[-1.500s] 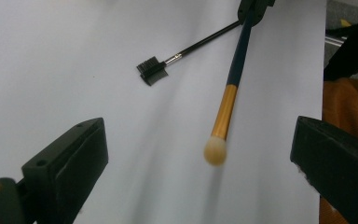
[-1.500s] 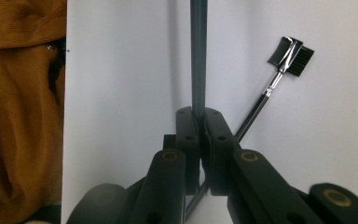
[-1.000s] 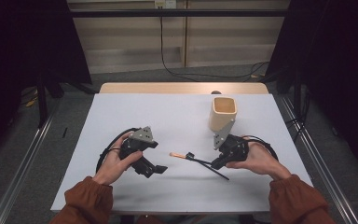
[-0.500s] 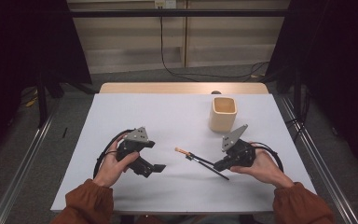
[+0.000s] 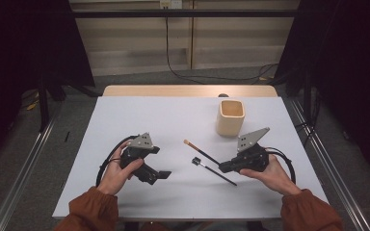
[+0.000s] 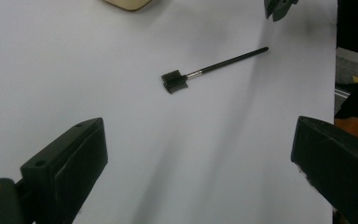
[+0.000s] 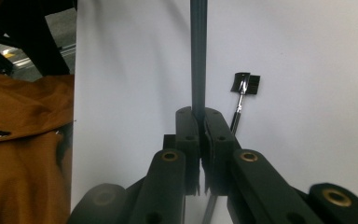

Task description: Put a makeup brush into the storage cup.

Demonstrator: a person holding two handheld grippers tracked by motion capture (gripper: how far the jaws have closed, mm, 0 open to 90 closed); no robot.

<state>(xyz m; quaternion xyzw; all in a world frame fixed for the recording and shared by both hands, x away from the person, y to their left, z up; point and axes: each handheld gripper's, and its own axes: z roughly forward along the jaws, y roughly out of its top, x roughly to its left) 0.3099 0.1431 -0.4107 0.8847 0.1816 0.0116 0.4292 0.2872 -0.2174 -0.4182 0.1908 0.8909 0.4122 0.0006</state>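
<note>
Matt white table sheet (image 5: 125,120); glossy brush handle (image 6: 228,60) (metal ferrule).

Two makeup brushes are out on the white table (image 5: 125,120): a tan-tipped brush (image 5: 200,151) and a comb-headed brush (image 5: 213,172) at its 5 o'clock. One cream cup (image 5: 231,117) stands at 1 o'clock from them. Two handheld grippers, left (image 5: 164,174) and right (image 5: 220,168), flank the pair.

A recording lab is suggested: a white-covered table (image 5: 125,120) is flanked by black curtains (image 5: 24,43) and floor rails (image 5: 19,173), with cables (image 5: 183,72) behind it.
</note>
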